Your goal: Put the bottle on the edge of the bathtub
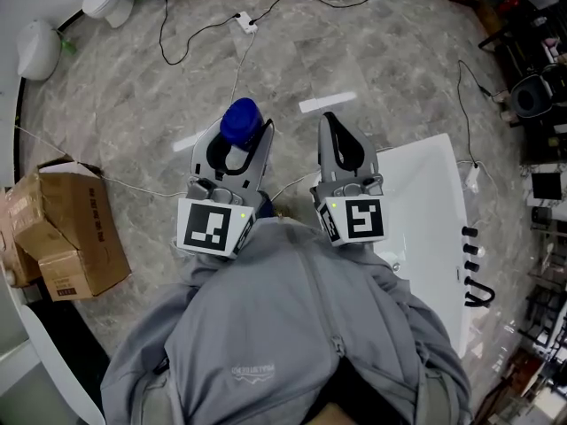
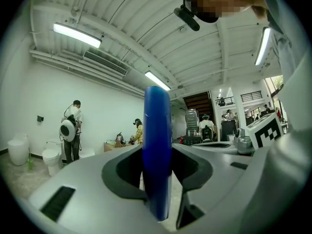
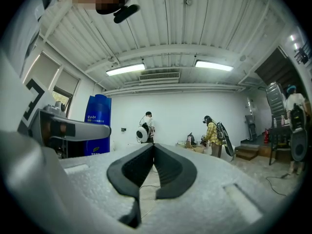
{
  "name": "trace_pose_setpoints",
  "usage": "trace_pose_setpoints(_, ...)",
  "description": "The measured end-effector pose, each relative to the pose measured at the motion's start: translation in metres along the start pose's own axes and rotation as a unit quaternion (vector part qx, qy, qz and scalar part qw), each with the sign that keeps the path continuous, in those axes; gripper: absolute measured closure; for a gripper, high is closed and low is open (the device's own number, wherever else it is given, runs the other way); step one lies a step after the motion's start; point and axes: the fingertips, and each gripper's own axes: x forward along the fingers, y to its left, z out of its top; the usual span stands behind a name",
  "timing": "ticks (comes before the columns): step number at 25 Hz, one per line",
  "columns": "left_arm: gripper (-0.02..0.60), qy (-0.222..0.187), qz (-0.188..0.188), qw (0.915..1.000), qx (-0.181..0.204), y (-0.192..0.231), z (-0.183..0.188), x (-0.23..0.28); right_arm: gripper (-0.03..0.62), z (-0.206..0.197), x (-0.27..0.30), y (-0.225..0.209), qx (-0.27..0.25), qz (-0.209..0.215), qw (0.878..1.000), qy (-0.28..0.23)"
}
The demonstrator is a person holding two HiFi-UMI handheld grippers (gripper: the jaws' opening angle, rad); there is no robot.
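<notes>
1. Bottle (image 1: pixel 239 120), blue, stands upright in the left gripper (image 1: pixel 241 138), carried over the stone floor (image 1: pixel 133 104) and not yet at the tub.
2. The left fingers clench its sides from both flanks, a grip that suits setting it down upright.
3. The right gripper (image 1: pixel 329 124) hangs just beside it, fingers pressed together on nothing, probably idle because one grip is enough.
4. The white bathtub (image 1: pixel 430 193) lies to the right, beyond the right gripper, so the bottle likely has to cross rightward to reach its edge.
</notes>
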Motion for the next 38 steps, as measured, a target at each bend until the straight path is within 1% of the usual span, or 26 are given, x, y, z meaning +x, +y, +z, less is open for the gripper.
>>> trace_pose_setpoints(4, 0.430, 0.001, -0.017, 0.9999, 0.002, 0.010, -0.002, 0.024, 0.591, -0.003, 0.015, -0.016, 0.003, -0.020, 1.000, -0.002)
trace_pose_setpoints(8, 0.430, 0.007, -0.051, 0.9987, 0.002, 0.019, -0.007, 0.066, 0.591, -0.013, 0.028, -0.043, 0.006, -0.063, 0.998, 0.002)
trace_pose_setpoints(10, 0.430, 0.005, -0.081, 0.9967, 0.004, 0.017, -0.007, 0.094, 0.591, -0.016, 0.037, -0.064, 0.007, -0.090, 0.996, 0.003)
trace_pose_setpoints(12, 0.430, 0.004, -0.121, 0.9926, 0.006, 0.011, -0.006, 0.125, 0.591, -0.014, 0.045, -0.087, 0.003, -0.124, 0.992, 0.002)
trace_pose_setpoints(14, 0.430, 0.003, -0.166, 0.9861, 0.006, 0.002, -0.004, 0.156, 0.591, -0.011, 0.052, -0.110, -0.004, -0.163, 0.987, 0.002)
trace_pose_setpoints(17, 0.430, 0.003, -0.218, 0.9760, 0.004, -0.011, 0.002, 0.200, 0.591, -0.005, 0.062, -0.144, -0.005, -0.206, 0.979, 0.002)
trace_pose_setpoints(18, 0.430, 0.000, -0.236, 0.9718, 0.004, -0.017, 0.005, 0.213, 0.591, -0.002, 0.063, -0.155, -0.008, -0.221, 0.975, 0.002)
trace_pose_setpoints(20, 0.430, -0.007, -0.279, 0.9602, 0.005, -0.028, 0.011, 0.237, 0.591, 0.001, 0.062, -0.177, -0.015, -0.263, 0.965, 0.003)
trace_pose_setpoints(23, 0.430, -0.005, -0.344, 0.9388, 0.004, -0.041, 0.011, 0.266, 0.591, -0.003, 0.057, -0.205, -0.006, -0.336, 0.942, 0.008)
trace_pose_setpoints(25, 0.430, 0.002, -0.380, 0.9250, 0.003, -0.050, 0.007, 0.282, 0.591, -0.005, 0.051, -0.219, -0.006, -0.375, 0.927, 0.011)
trace_pose_setpoints(28, 0.430, 0.009, -0.426, 0.9048, 0.002, -0.065, 0.003, 0.302, 0.591, -0.006, 0.043, -0.232, -0.009, -0.423, 0.906, 0.016)
trace_pose_setpoints(31, 0.430, 0.012, -0.467, 0.8843, 0.004, -0.079, -0.002, 0.315, 0.591, -0.010, 0.036, -0.238, -0.010, -0.461, 0.887, 0.019)
trace_pose_setpoints(33, 0.430, 0.010, -0.484, 0.8748, 0.002, -0.085, -0.005, 0.322, 0.591, -0.014, 0.034, -0.242, -0.009, -0.479, 0.878, 0.022)
trace_pose_setpoints(35, 0.430, 0.014, -0.498, 0.8673, 0.000, -0.089, -0.009, 0.328, 0.591, -0.016, 0.031, -0.243, -0.010, -0.493, 0.870, 0.026)
trace_pose_setpoints(38, 0.430, 0.017, -0.507, 0.8620, -0.003, -0.094, -0.011, 0.336, 0.591, -0.017, 0.025, -0.243, -0.012, -0.507, 0.861, 0.032)
